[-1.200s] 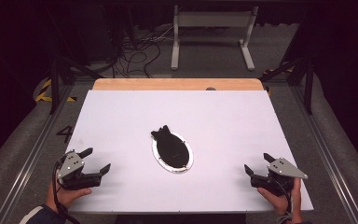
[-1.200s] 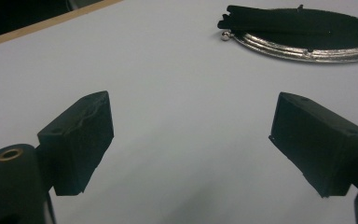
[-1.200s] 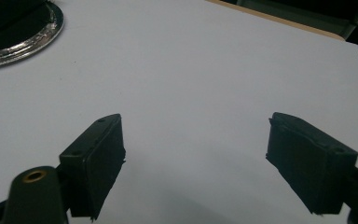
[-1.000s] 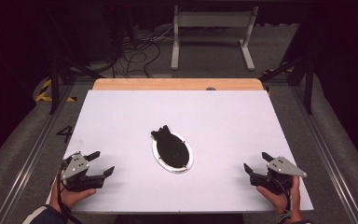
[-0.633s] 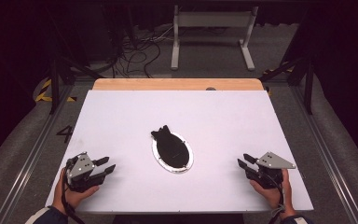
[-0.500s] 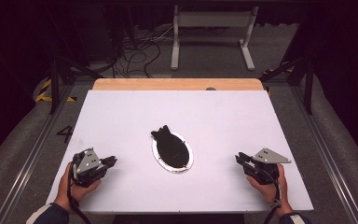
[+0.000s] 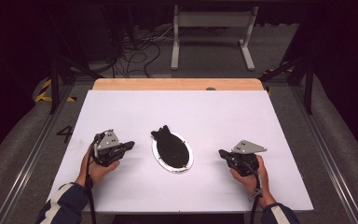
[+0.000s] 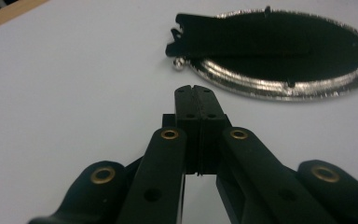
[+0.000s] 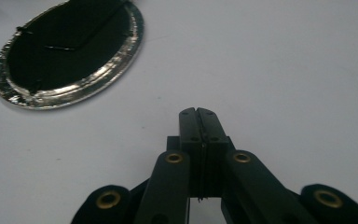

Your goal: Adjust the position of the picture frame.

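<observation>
Since the earlier frames both grippers have been brought inward from the near corners of the table (image 7: 121,107) toward the oval dish at its middle, and the jaws of each have just been closing, with nothing between them. The left gripper (image 7: 129,145) is now seen just left of the dish, the right gripper (image 7: 223,153) a little farther off on the other side. In the left gripper view the jaws are pressed flat together and empty; the same is seen in the right gripper view.

The oval dish (image 7: 187,164) lies flat on the white table, slightly slanted, its long axis running from far left to near right. Its rim is bright and crinkled, like foil, as is shown in the left gripper view (image 8: 242,85) and the right gripper view (image 9: 74,95). The inside is dark.

A black object (image 7: 164,138) is laid in the dish along its length. It is flat and elongated, and one end is notched like a tail; that end juts over the far-left rim and onto the table side. In the left gripper view the notched end (image 8: 191,35) is seen overhanging the rim, beside a small silvery bead (image 8: 179,64) at the edge of the dish. What the black object is made of cannot be told.

Neither gripper touches the dish or the object.
</observation>
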The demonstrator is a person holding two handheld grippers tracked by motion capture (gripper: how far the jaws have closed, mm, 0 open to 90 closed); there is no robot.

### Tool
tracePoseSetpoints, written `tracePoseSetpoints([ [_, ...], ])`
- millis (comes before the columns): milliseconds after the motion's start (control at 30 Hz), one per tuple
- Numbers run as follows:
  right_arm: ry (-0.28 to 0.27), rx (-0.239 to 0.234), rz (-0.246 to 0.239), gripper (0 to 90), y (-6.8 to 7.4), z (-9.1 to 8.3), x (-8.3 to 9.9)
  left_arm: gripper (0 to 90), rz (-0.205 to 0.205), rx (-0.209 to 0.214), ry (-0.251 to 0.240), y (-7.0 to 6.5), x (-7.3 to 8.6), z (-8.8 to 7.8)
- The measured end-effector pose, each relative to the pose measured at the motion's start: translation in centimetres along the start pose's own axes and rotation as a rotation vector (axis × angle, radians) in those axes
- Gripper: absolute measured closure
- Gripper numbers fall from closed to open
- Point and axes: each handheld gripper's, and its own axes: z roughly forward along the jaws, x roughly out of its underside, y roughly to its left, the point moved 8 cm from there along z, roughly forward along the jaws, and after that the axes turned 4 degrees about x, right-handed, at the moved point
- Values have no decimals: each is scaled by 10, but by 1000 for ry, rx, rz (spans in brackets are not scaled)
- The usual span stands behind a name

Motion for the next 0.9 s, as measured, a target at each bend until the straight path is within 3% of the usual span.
tracePoseSetpoints([
  [133, 6, -54, -25, 900, 21, 3, -3, 900, 12, 9, -3, 4, -14, 16],
  [200, 4, -96, -26, 900, 33, 4, -4, 900, 28, -5, -7, 7, -19, 23],
  [300, 0, -156, -52, 900, 52, 5, -6, 900, 9, 8, -7, 12, -24, 30],
  [367, 2, -183, -69, 900, 62, 6, -7, 900, -12, 14, -35, 17, -29, 35],
  [433, 10, -206, -84, 900, 73, 9, -8, 900, -23, 24, -17, 18, -29, 41],
  [500, 10, -215, -89, 900, 77, 10, -8, 900, -24, 25, -15, 19, -30, 44],
  [533, 24, -231, -118, 900, 88, 12, -8, 900, -31, 35, -20, 20, -31, 48],
  [600, 30, -245, -136, 900, 96, 15, -9, 900, -36, 46, -28, 20, -35, 54],
  [667, 39, -255, -149, 900, 103, 18, -9, 900, -1, 29, -6, 20, -36, 64],
  [733, 44, -265, -157, 900, 110, 20, -9, 900, 4, 19, 10, 20, -35, 68],
  [800, 45, -270, -160, 900, 113, 22, -10, 900, -47, 27, 31, 22, -34, 75],
  [900, 56, -272, -196, 900, 124, 27, -9, 863, -62, -8, 7, 31, -41, 80],
])
